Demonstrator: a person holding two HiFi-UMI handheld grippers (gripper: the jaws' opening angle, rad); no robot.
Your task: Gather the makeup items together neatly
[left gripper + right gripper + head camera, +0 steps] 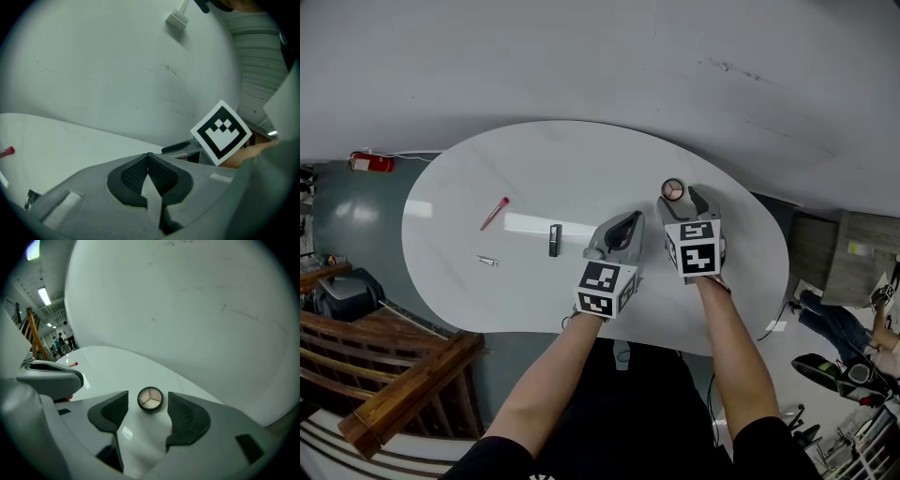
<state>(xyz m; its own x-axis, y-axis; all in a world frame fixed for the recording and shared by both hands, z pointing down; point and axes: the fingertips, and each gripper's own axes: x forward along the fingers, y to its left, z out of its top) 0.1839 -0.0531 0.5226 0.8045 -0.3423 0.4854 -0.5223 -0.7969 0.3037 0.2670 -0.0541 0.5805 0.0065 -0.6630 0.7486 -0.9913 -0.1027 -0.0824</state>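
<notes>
Both jaws of my right gripper (148,405) stand apart with the round compact (150,399) between their tips, pads clear of it, on the white table (108,366). My left gripper (148,163) is clenched on nothing. Farther left lie a black stick (554,240), a red tube (495,213) and a small silver piece (487,261).

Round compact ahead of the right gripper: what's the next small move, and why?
Probably ease the right gripper forward a touch until its pads flank the round compact, then close. Its jaws stand open, and the compact lies on the table at the mouth of the gap, centred and untouched. The red stick and black tube lie away to the left.
</notes>
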